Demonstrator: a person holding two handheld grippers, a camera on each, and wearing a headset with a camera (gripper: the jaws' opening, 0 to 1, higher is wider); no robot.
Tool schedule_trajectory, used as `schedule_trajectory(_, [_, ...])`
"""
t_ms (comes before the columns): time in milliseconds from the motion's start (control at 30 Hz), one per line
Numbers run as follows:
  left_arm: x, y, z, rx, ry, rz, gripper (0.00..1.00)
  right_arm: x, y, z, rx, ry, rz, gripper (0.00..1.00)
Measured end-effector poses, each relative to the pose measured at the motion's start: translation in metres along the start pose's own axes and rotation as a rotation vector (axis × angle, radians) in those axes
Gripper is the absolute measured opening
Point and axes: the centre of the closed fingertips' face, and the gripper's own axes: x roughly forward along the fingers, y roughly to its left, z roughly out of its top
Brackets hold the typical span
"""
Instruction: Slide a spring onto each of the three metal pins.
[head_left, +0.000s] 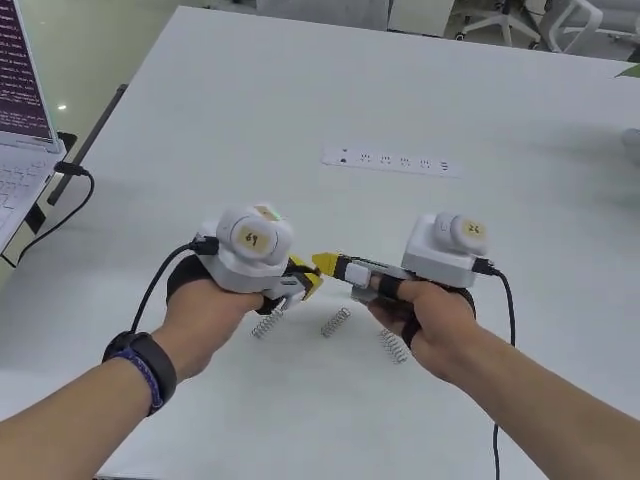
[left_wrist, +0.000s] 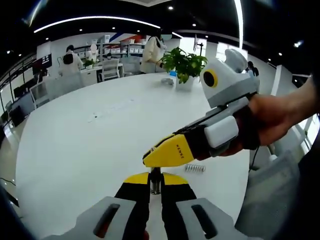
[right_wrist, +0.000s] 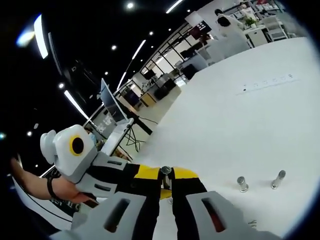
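The left gripper (left_wrist: 156, 178) has its fingers drawn to a narrow slit, and a metal pin (left_wrist: 156, 184) stands upright in it, pinched between the yellow tips. The right gripper (head_left: 326, 263) comes in from 3 o'clock and meets the left one tip to tip just above the white worktop (head_left: 300, 120). In the right gripper view the metal pin's round head sits between that gripper's nearly closed fingers, but whether they press on it I cannot tell.

Two more pins stand upright on the worktop at 4 o'clock in the right gripper view: the first standing pin (right_wrist: 242, 184) and, near it but apart, the second standing pin (right_wrist: 278, 179).

Three springs lie loose at 6 o'clock from the meeting tips: the left spring (head_left: 265, 322) just under the left hand, the middle spring (head_left: 335, 322), and the right spring (head_left: 393, 345) beside the right hand. None is on a pin.

A power strip (head_left: 395, 160) lies at 12 o'clock, and a laptop (head_left: 20, 130) is at 10 o'clock.
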Motion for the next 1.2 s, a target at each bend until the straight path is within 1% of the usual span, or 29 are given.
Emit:
schedule_trajectory(33, [0.0,0.0,0.0,0.0,0.0,-0.001,0.0,0.0,0.001,-0.001,-0.003,0.004,0.001,0.05])
schedule_trajectory(200, [0.0,0.0,-0.002,-0.005,0.004,-0.002,0.0,0.003,0.002,-0.003,-0.073,0.025,-0.014,0.05])
schedule_trajectory(400, [0.0,0.004,-0.005,-0.014,0.008,0.004,0.0,0.008,0.005,-0.005,-0.151,0.046,-0.031,0.05])
schedule_trajectory(600, [0.0,0.006,-0.009,-0.026,0.011,0.008,0.0,0.012,0.007,-0.008,-0.22,0.065,-0.036,0.05])
schedule_trajectory(900, [0.0,0.011,-0.014,-0.025,0.005,0.014,0.0,0.018,0.006,-0.011,-0.28,0.092,-0.041,0.05])
schedule_trajectory(1067, [0.003,0.015,-0.016,-0.017,-0.005,0.019,0.0,0.023,0.004,-0.011,-0.302,0.1,-0.045,0.05])
schedule_trajectory(1200, [0.006,0.021,-0.017,-0.012,-0.021,0.023,0.0,0.028,0.001,-0.01,-0.321,0.102,-0.051,0.05])
